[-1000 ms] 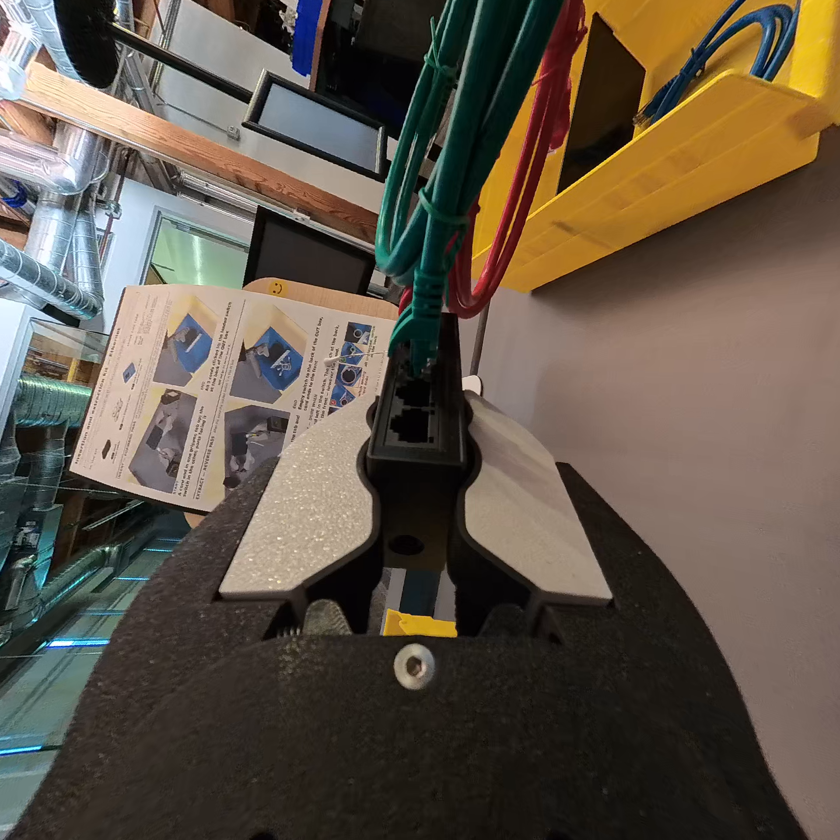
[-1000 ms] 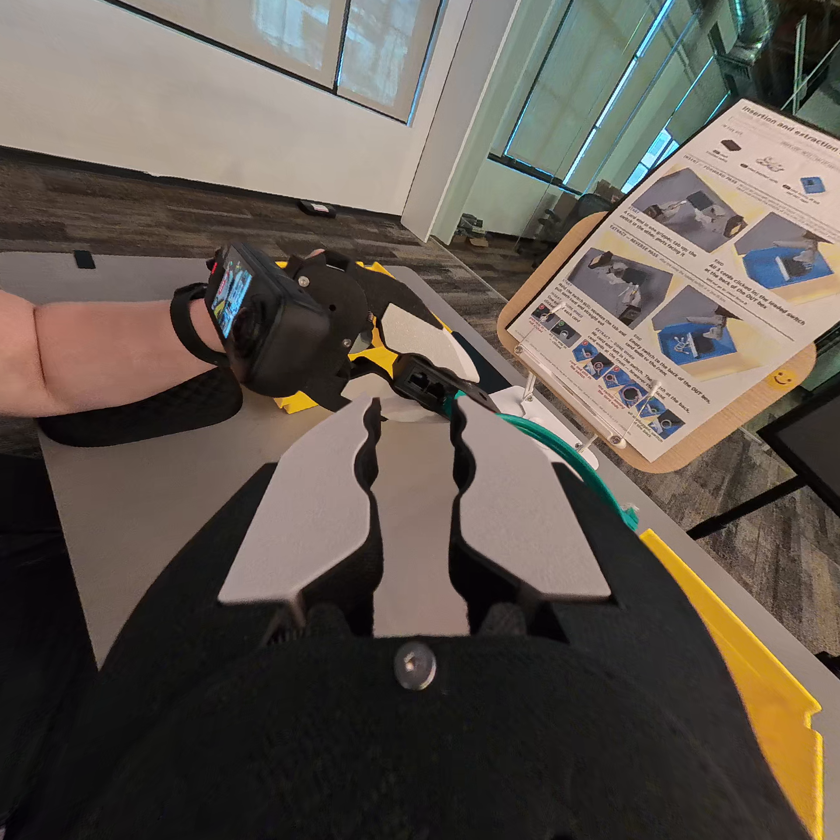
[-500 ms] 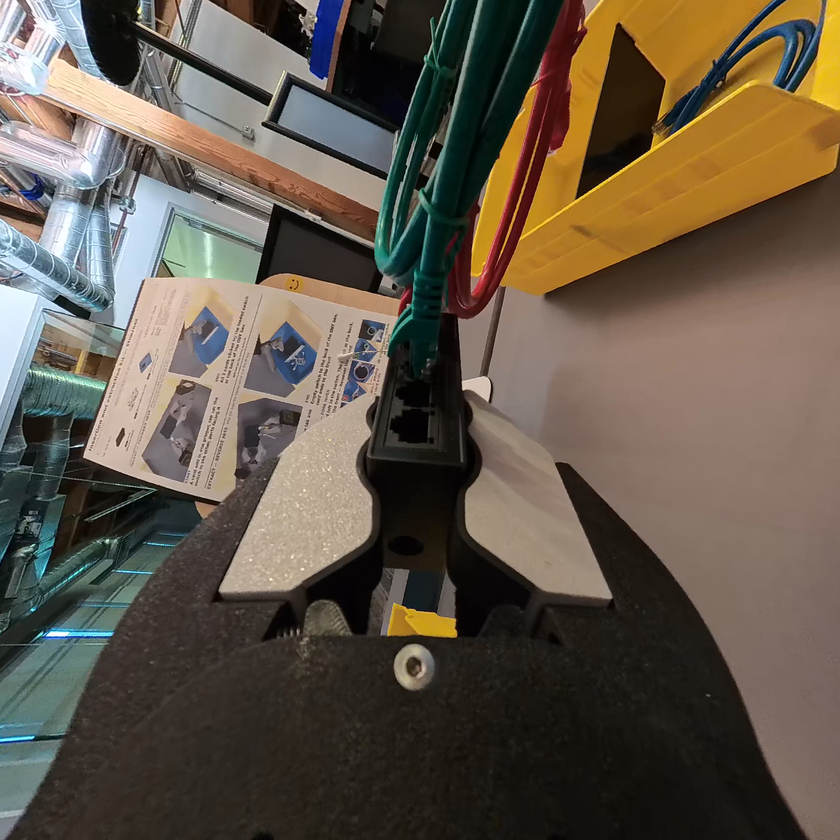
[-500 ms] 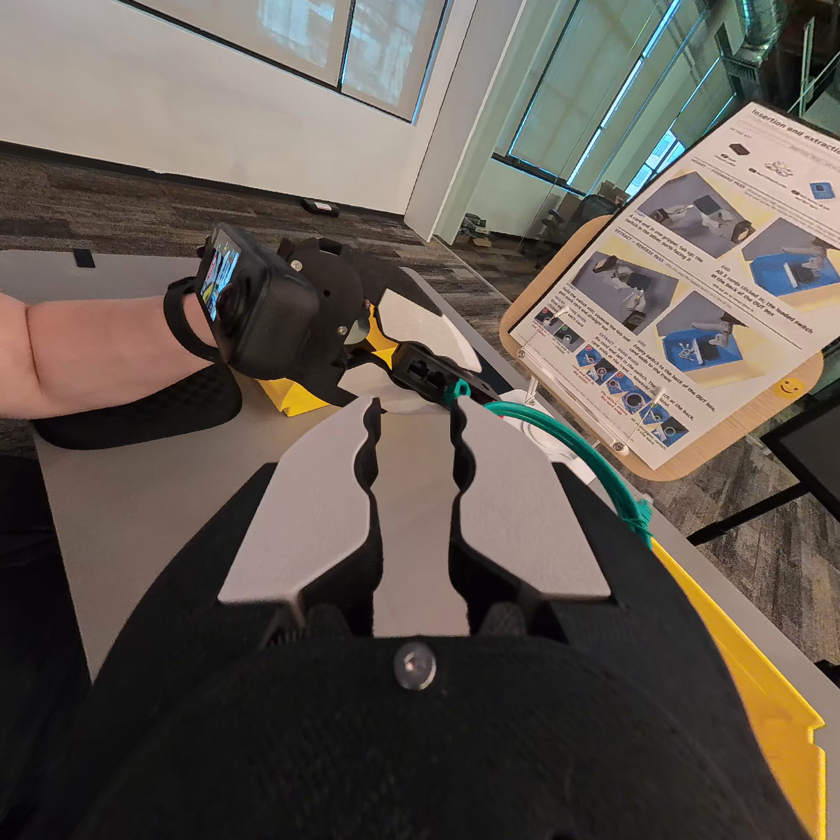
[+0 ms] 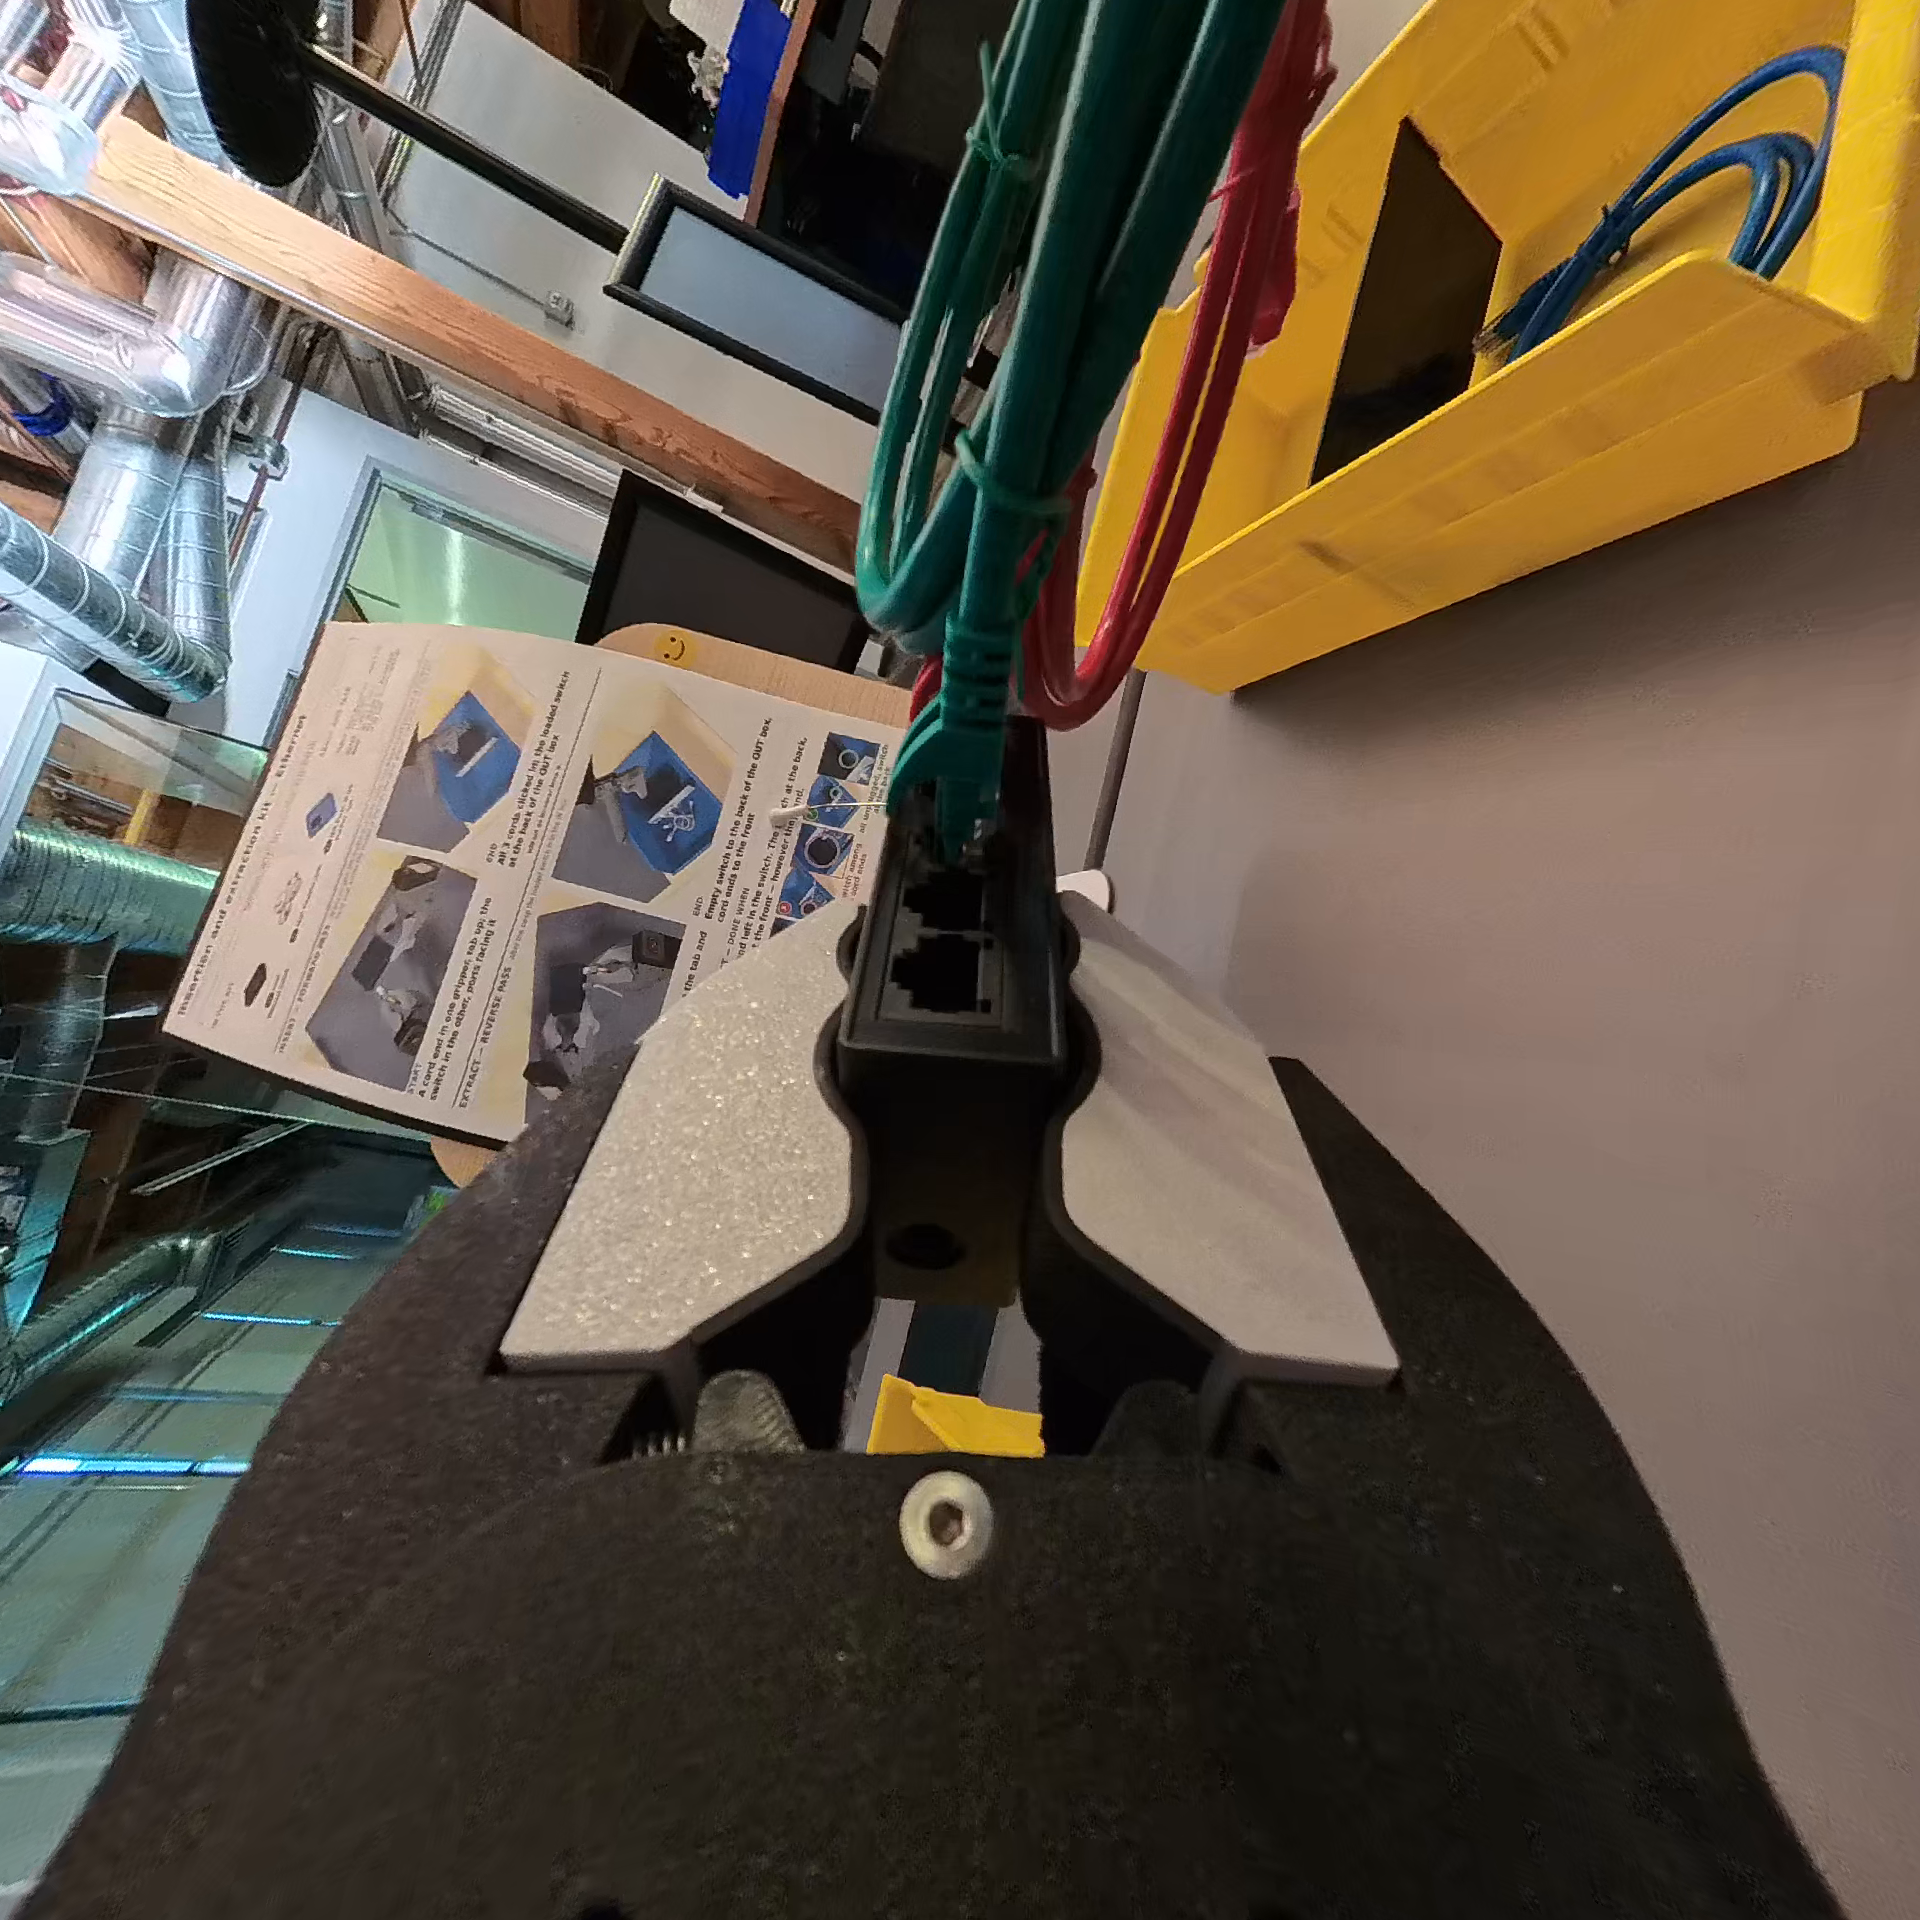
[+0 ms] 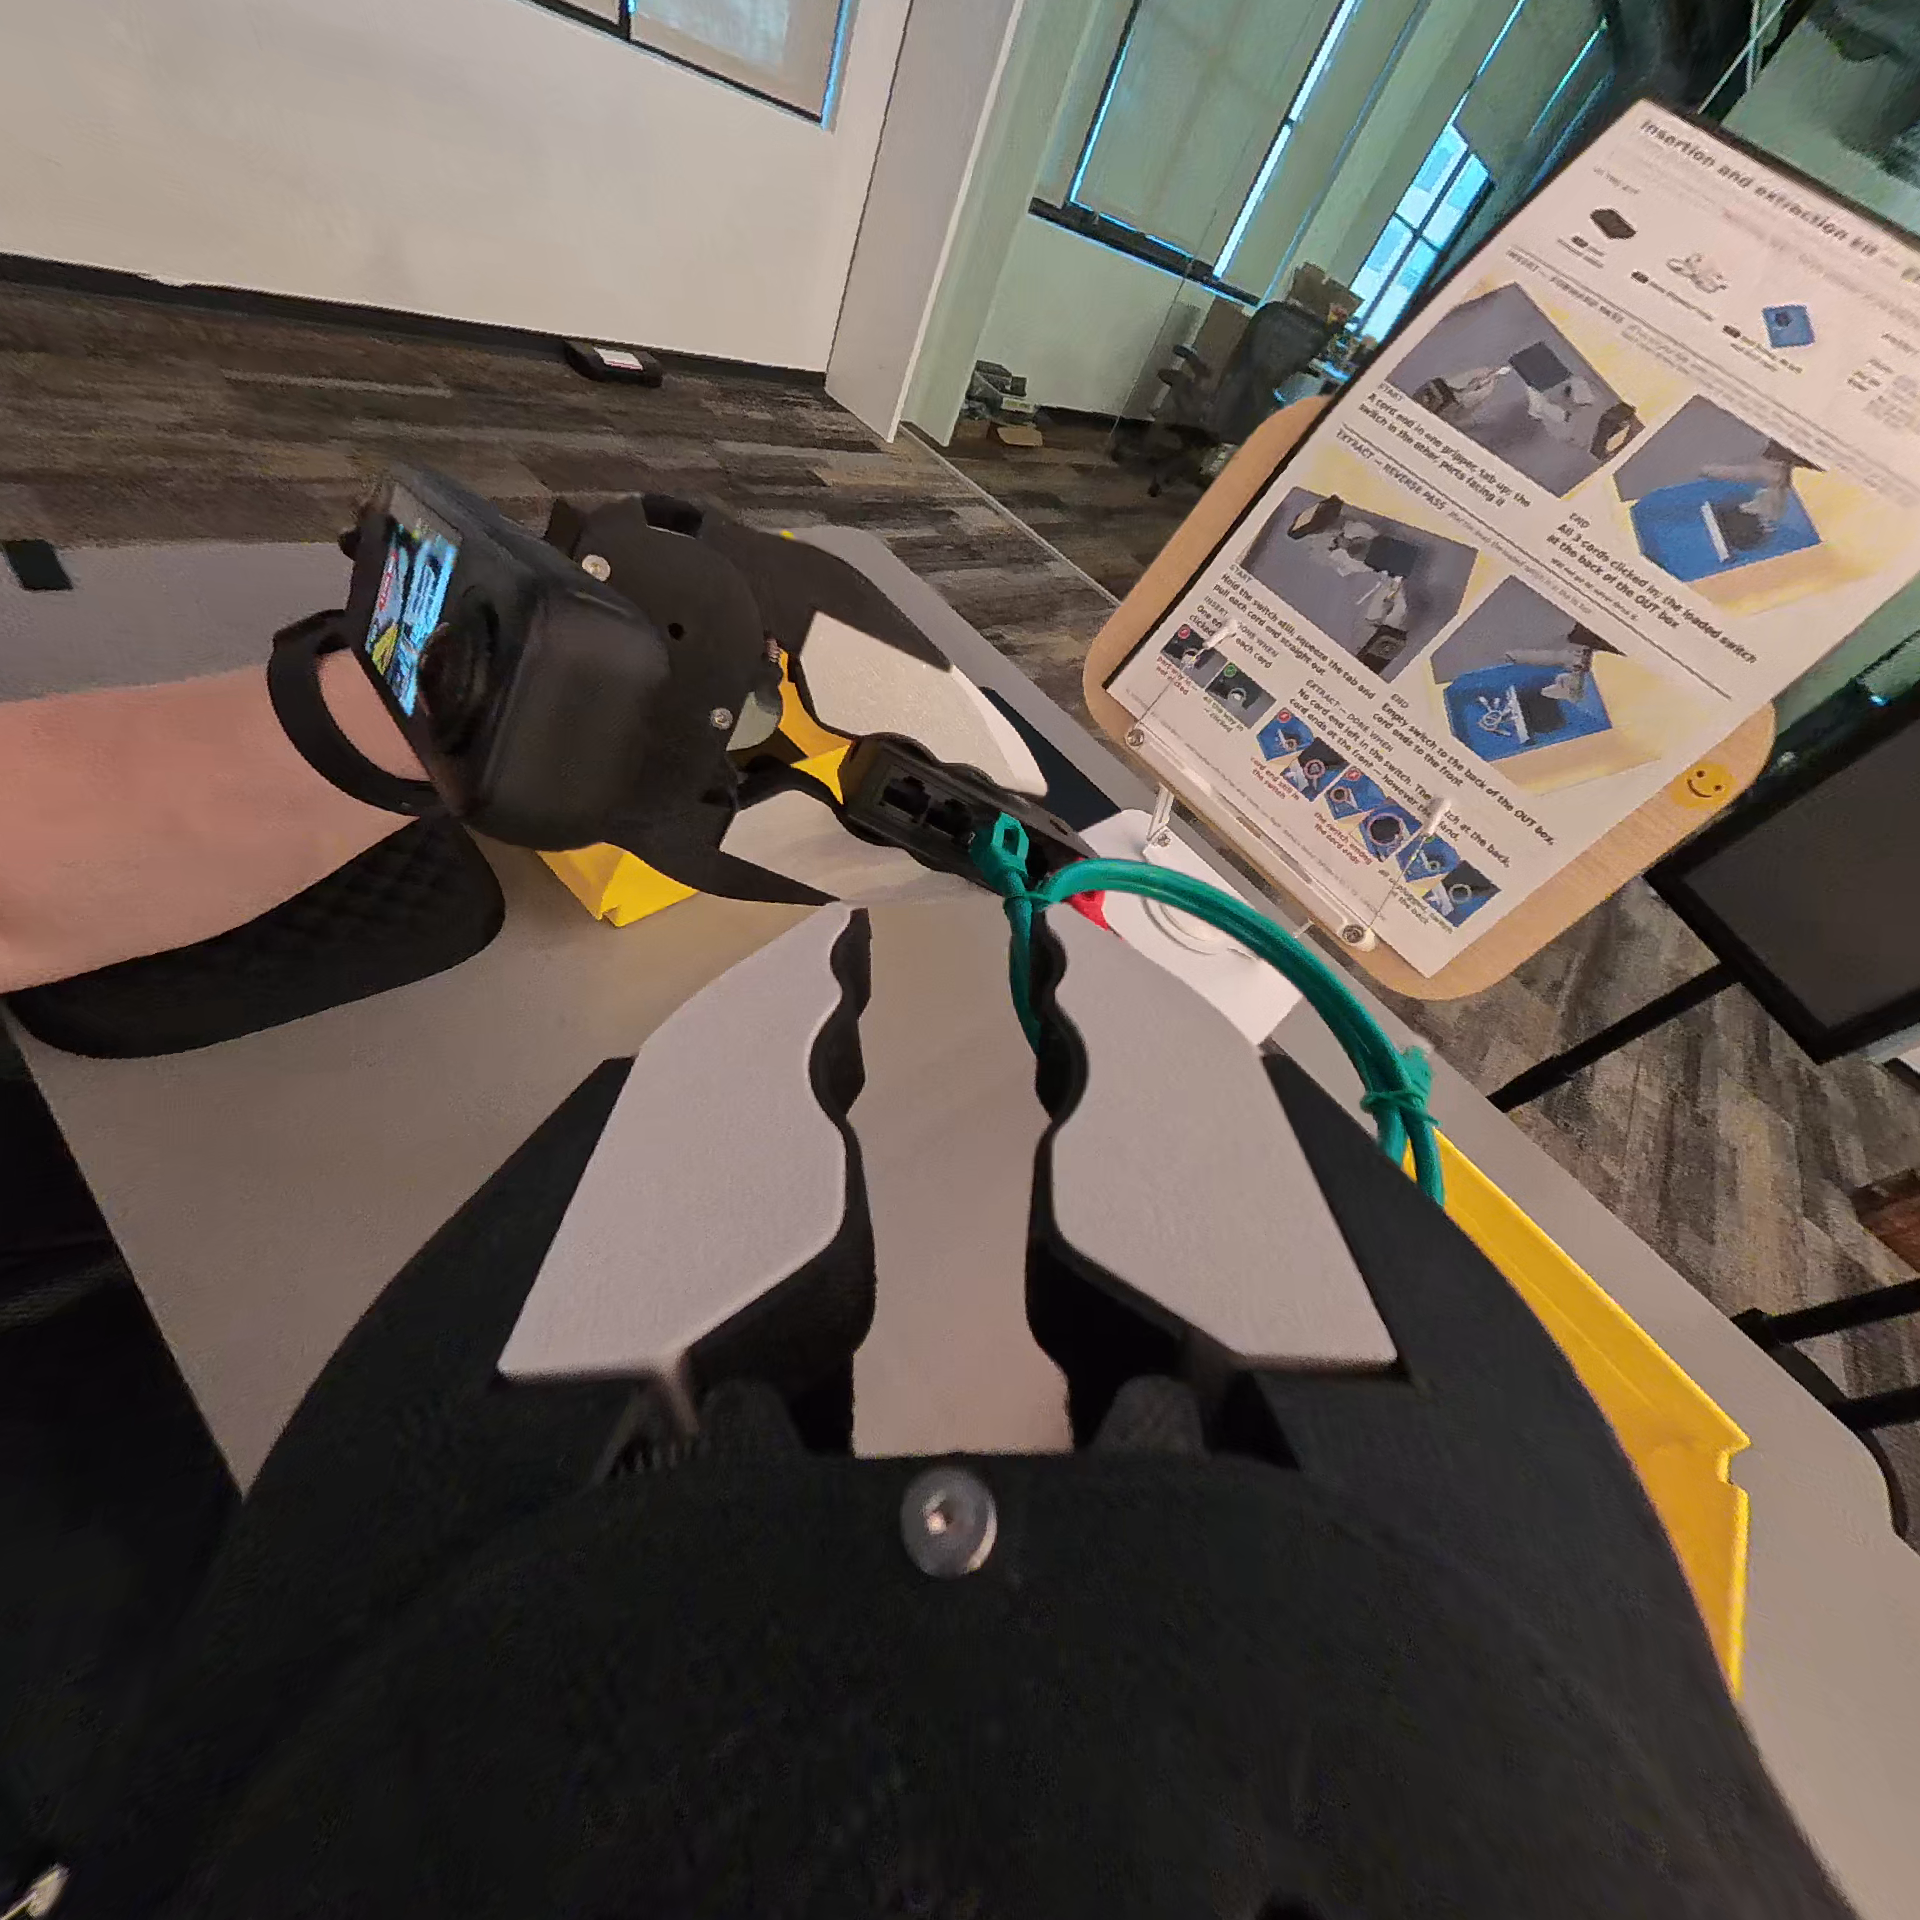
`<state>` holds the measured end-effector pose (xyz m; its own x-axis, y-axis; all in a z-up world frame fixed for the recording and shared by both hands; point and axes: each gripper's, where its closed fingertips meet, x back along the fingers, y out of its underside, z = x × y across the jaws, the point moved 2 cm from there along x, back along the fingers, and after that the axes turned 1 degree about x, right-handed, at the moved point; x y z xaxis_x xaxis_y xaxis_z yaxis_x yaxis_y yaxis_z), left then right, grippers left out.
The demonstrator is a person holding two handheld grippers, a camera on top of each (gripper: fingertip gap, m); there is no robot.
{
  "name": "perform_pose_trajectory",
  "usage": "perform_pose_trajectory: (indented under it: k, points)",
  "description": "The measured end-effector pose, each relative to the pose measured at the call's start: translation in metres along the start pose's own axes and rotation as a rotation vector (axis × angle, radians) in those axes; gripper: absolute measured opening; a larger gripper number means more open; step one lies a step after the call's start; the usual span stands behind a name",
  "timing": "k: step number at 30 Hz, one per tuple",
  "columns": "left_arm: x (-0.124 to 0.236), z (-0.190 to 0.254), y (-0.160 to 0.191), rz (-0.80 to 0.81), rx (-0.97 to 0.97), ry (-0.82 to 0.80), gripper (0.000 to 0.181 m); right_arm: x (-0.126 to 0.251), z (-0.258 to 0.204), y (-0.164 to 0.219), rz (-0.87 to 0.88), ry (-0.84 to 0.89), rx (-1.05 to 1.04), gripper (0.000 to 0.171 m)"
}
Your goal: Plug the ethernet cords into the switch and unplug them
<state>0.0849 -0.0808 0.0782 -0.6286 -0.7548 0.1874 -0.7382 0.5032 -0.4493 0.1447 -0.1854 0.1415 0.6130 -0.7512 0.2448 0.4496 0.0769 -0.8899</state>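
In the left wrist view my left gripper [image 5: 956, 935] is shut on the black switch [image 5: 951, 997], which stands edge-on between the fingers. Two near ports are empty. A green cord [image 5: 1023, 343] is plugged into a farther port, and a red cord [image 5: 1174, 499] loops behind it. In the right wrist view my right gripper [image 6: 951, 935] is open and empty, just short of the switch [image 6: 925, 805] held in the left gripper [image 6: 862, 769]. The green cord [image 6: 1247, 935] arcs from its plug past my right finger [image 6: 1195, 1143]. A bit of the red cord [image 6: 1086, 904] shows beside it.
A yellow bin [image 5: 1558, 416] holds a blue cord [image 5: 1683, 208]; its edge [image 6: 1621, 1403] lies right of my right gripper. An instruction sheet on a wooden board [image 6: 1507, 582] stands behind the switch. The grey table [image 6: 312, 1195] carries a person's forearm [image 6: 156, 810] on a black pad. The tips of one gripper are about 12 centimeters away from the tips of the other.
The right gripper has moved nearer the switch, and the green cord now runs along its right finger. The left gripper still holds the switch, slightly shifted.
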Motion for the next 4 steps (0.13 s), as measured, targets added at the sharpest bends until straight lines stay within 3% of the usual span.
perform_pose_trajectory:
  k: [4]
  points:
    - [0.0031,0.0039,-0.0065,0.027,0.003,0.019,0.03,0.0023,-0.0071,-0.005,-0.029,0.023,0.019,0.03]
